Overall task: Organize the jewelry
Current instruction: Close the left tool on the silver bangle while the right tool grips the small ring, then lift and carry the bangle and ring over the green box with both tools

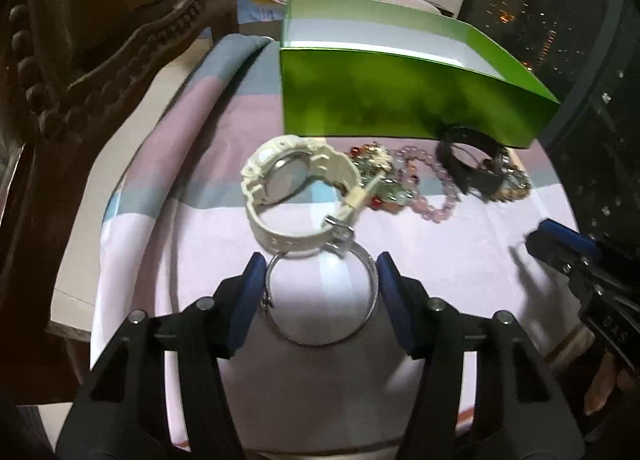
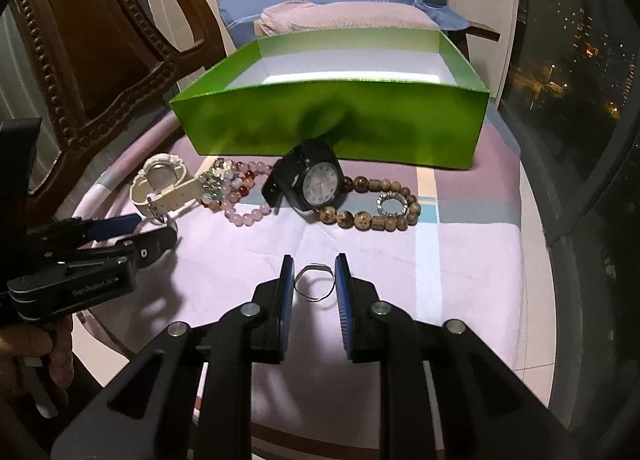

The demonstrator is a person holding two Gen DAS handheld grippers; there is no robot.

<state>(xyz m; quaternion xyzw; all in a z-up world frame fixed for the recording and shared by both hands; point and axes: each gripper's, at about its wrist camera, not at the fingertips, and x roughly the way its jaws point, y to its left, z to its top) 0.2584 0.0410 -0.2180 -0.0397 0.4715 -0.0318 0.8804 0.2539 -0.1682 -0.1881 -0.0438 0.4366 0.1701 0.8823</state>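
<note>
My left gripper point(image 1: 320, 272) is open around a silver bangle point(image 1: 320, 334) lying on the cloth, pads just beside its rim. A cream watch point(image 1: 298, 188) lies right behind it. My right gripper point(image 2: 315, 280) is open around a thin silver ring point(image 2: 314, 288) on the cloth. An open green box point(image 2: 328, 132) stands behind the jewelry, its inside white. A black watch point(image 2: 316, 184), pink bead bracelet point(image 2: 244, 216), wooden bead bracelet point(image 2: 372, 220), a sparkly ring point(image 2: 391, 205) and a jeweled piece point(image 2: 214, 182) lie in a row before the box.
The round table is covered by a pink, grey and blue cloth point(image 2: 460, 260). A carved wooden chair point(image 1: 80, 72) stands at the left. A dark window point(image 2: 568, 72) is at the right. A pillow point(image 2: 348, 16) lies behind the box.
</note>
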